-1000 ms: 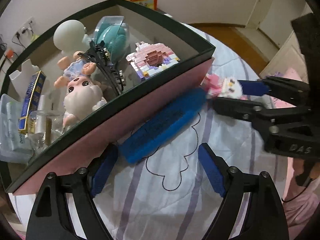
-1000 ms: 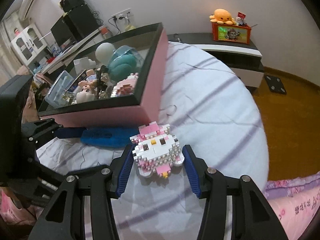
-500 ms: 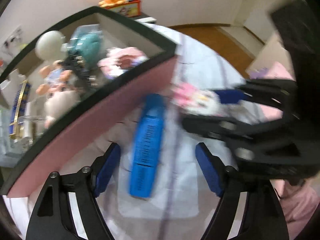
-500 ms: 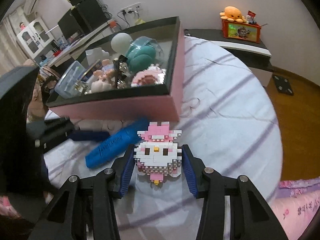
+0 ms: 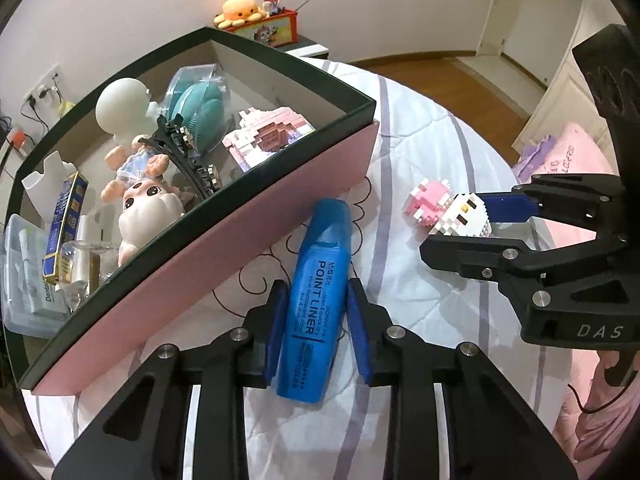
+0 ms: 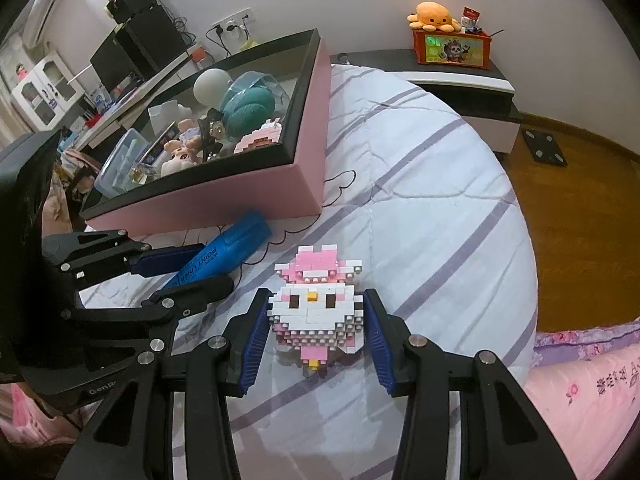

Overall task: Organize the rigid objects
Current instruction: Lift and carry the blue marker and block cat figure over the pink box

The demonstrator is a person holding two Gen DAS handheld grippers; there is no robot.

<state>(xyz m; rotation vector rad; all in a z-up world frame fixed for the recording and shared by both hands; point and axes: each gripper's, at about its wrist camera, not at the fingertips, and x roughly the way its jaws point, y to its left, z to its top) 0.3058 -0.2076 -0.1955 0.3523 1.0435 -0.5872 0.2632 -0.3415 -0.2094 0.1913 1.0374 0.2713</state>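
Beside the pink black-rimmed box (image 5: 248, 224), the left gripper (image 5: 318, 320) is closing on a blue plastic highlighter (image 5: 316, 300), hiding its sides; the right gripper (image 6: 316, 336) clasps a pink-and-white brick figure (image 6: 316, 312), whose base is hard to see.

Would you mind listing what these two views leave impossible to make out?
- Left wrist view: the clear case is cut off by the image edge.
- Left wrist view: the highlighter has small print too fine to read.
- Right wrist view: the brick figure hides its underside against the bedspread.
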